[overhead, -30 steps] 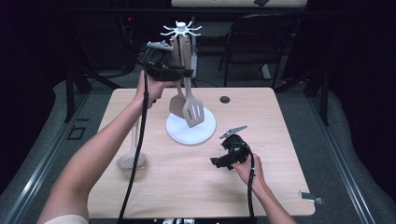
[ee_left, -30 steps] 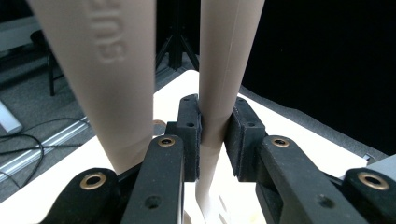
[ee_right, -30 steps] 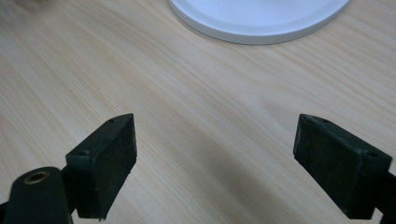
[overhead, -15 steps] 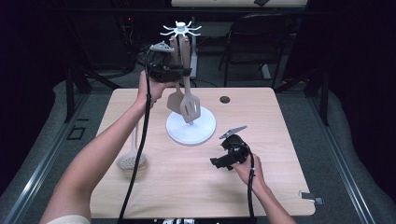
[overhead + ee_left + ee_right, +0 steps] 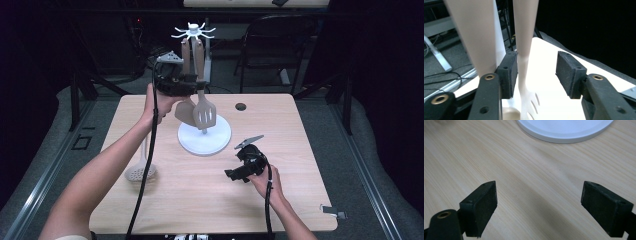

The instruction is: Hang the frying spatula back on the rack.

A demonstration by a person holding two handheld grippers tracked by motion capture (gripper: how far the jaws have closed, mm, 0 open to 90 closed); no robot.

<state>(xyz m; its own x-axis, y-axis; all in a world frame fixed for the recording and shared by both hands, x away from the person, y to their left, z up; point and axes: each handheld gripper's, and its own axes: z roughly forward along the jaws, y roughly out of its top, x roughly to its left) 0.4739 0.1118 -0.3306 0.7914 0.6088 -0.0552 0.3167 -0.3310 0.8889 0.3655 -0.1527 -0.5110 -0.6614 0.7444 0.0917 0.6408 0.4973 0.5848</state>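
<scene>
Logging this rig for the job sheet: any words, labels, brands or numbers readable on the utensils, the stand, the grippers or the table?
None can be read.
Slotted spatula, hanging on the white stand: plain.
Left gripper and right gripper: black jaws unmarked.
Table: bare wood grain, no label.

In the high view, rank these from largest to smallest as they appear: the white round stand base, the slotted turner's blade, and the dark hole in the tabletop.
1. White round stand base
2. Slotted turner's blade
3. Dark hole in the tabletop
</scene>
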